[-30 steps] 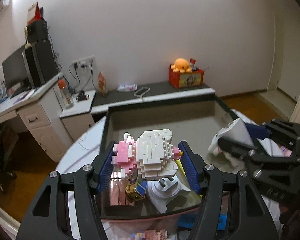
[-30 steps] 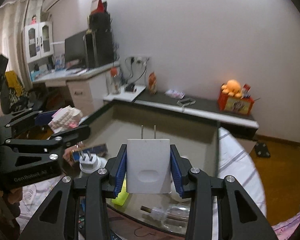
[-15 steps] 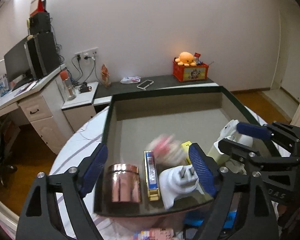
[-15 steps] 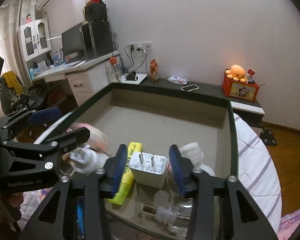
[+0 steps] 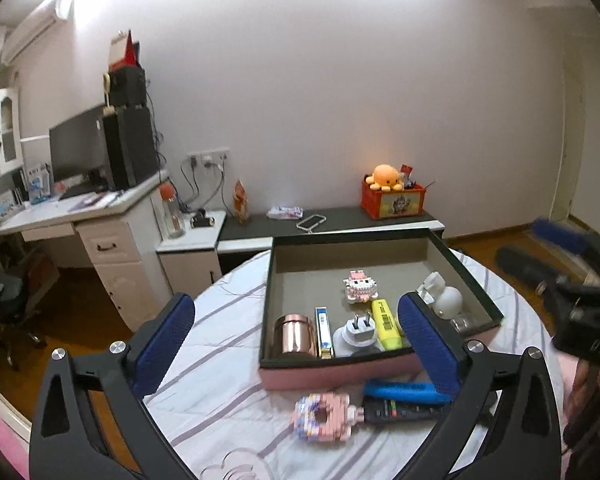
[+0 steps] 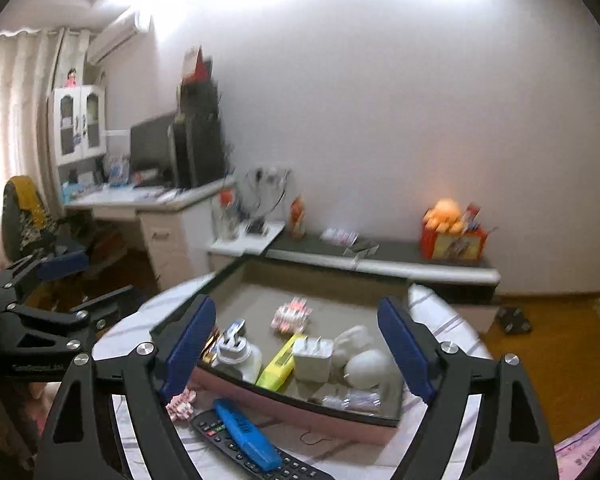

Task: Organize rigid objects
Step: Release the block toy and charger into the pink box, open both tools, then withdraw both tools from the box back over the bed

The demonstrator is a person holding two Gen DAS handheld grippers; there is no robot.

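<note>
A dark-rimmed pink tray [image 5: 384,234] on the striped table holds a pink-white brick figure [image 5: 360,286], a copper can [image 5: 295,335], a yellow highlighter [image 5: 386,324], a white plug adapter [image 5: 355,334] and a white figurine [image 5: 444,297]. In the right wrist view the white charger [image 6: 313,359] lies in the tray [image 6: 300,404] beside the highlighter [image 6: 281,361]. My left gripper [image 5: 296,348] is open and empty, raised before the tray. My right gripper [image 6: 296,348] is open and empty too. A blue comb [image 5: 404,393], a black remote [image 5: 400,415] and a pink brick ring [image 5: 324,416] lie on the table in front.
A desk [image 5: 80,216] with a monitor stands at the left. A low dark shelf [image 5: 340,220] with an orange plush on a red box [image 5: 392,196] runs behind the table. The striped tablecloth [image 5: 220,360] spreads left of the tray.
Both grippers opened and let go: the brick figure and the white charger now lie in the tray. Both grippers have pulled back and up from it.
</note>
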